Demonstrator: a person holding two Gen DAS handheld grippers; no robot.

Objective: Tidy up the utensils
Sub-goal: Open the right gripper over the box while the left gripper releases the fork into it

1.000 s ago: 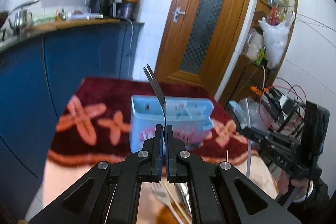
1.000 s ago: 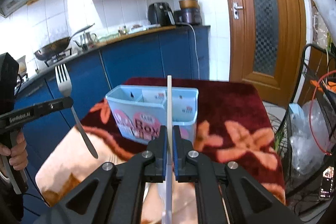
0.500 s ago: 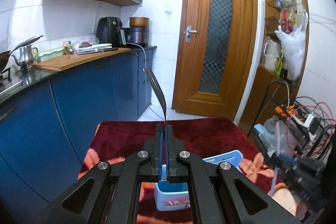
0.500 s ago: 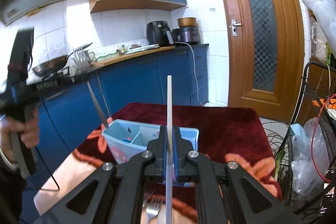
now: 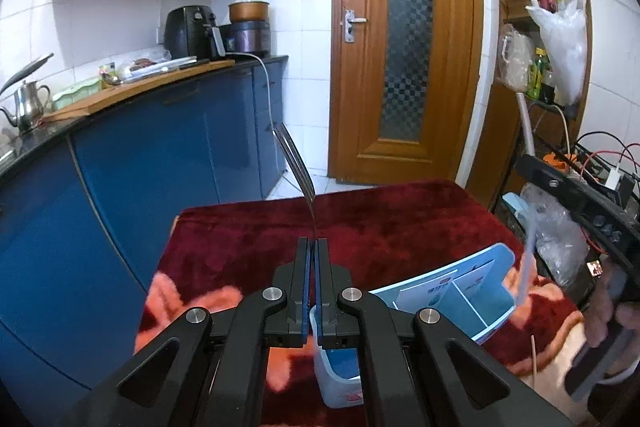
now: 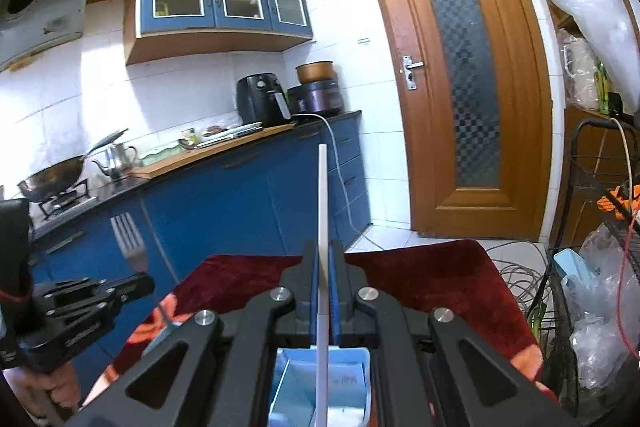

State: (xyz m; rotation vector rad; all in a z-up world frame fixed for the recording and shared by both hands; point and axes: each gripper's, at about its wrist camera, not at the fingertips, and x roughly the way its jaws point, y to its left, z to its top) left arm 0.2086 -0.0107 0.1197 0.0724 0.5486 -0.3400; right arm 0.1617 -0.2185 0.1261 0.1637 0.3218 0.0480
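Left wrist view: left gripper [image 5: 312,247] clamped on metal fork [image 5: 294,163], right gripper [image 6: 324,259] clamped on white chopstick [image 6: 322,211], both above blue utensil box [image 5: 460,291] on red cloth [image 5: 400,219]

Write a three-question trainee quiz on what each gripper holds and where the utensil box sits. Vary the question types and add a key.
1. True or false: the left gripper is shut on a fork.
2. Multiple choice: what does the right gripper hold? A) a spoon B) a white chopstick C) a knife
3. Fill in: the light blue box stands on a dark ___ cloth with orange flowers.

Key: 1 true; 2 B; 3 red.
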